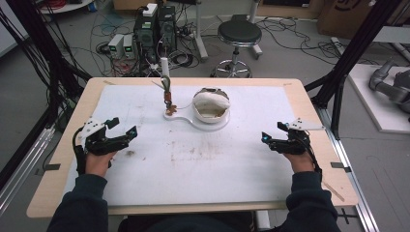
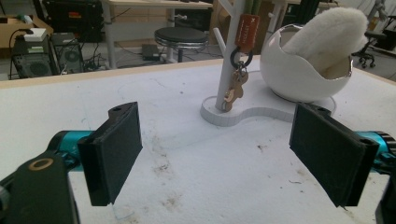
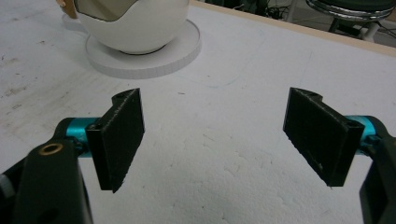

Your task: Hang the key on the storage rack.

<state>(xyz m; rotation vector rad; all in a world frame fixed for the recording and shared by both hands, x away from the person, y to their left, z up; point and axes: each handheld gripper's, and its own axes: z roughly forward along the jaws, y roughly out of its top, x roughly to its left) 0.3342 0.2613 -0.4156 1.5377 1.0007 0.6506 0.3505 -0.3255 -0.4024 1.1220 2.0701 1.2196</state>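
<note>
We've got both grippers resting low at the near corners of the white mat [image 1: 241, 164], well apart from each other. L gripper [image 1: 119, 129] sits at the mat's left edge w/ jaws spread wide, nothing between them; in the left gripper view its pads [image 2: 116, 149] frame bare, stained mat. R gripper [image 1: 271, 137] sits at the right edge, jaws also wide apart and empty; in the right gripper view its pads [image 3: 122, 135] stand over plain mat. The things nearest us are at the far middle of the mat: a white stand [image 1: 170, 115] w/ an upright post [image 1: 165, 67], and just beside it, on the same flat base, a white egg-shaped bowl [image 1: 211, 108] w/ a fluffy white cloth [image 2: 327, 28] stuffed in its opening. A key ring [image 2: 242, 58] hangs from a peg on the post, carrying a red tag [image 2: 246, 27] and a copper-coloured key [image 2: 235, 91] that dangles down close to the base. From the L gripper, the post and keys lie ahead and between the two pads' lines of sight, well beyond the tips, not touching. From the R gripper, the bowl [image 3: 135, 25] lies ahead and off to the upper left, beyond the left pad, also well clear. Neither hand touches the stand, the keys or the bowl.
</note>
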